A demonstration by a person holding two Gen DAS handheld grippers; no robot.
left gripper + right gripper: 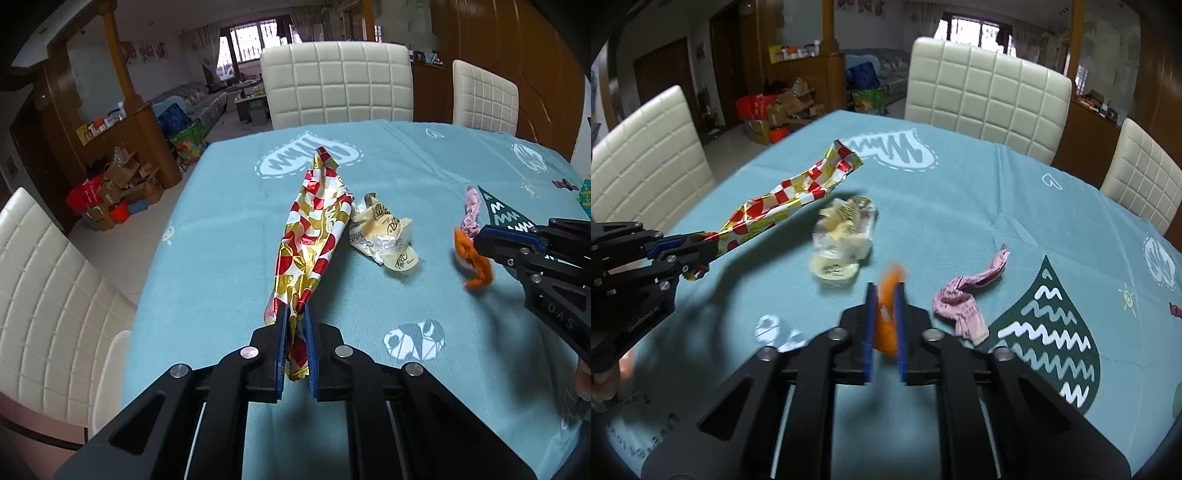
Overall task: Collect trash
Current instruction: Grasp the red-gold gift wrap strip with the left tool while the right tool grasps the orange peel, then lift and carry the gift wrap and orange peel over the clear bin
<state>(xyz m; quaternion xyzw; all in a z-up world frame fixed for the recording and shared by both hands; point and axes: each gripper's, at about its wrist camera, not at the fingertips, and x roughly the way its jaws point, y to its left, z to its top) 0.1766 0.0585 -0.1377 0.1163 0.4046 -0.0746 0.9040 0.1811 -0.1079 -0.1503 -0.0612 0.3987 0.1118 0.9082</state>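
Both tongs are loaded at this moment.

Left tongs (295, 314): we see the two blue pads pressed together on the near end of a long red, white and gold foil wrapper (314, 229). The wrapper runs straight ahead from the pads, away over the bench (424, 155), which wears a light blue cloth with white heart prints. In the right wrist view its far end looks lifted clear of the cloth; we cannot tell whether the middle of it touches.

Just to the right of that wrapper, ahead of and between the two tongs, we note a crumpled pale yellow wrapper (382, 236) lying flat on the cloth, gripped by nothing.

Right tongs (885, 291): pads drawn in narrow on a small orange scrap (888, 314), which stands up between them and pokes out past the tips. The scrap is blurred in both views, so we cannot say what it is made of. From the left wrist view it hangs off the fingertips, curled, above the cloth.

To the right of the right tongs, near but not touching them, we see a twisted pink wrapper (964, 299) on the cloth, at the edge of a dark green teardrop print.

White padded chairs (336, 81) stand along the far side of the bench, and one more to the left of the left tongs.
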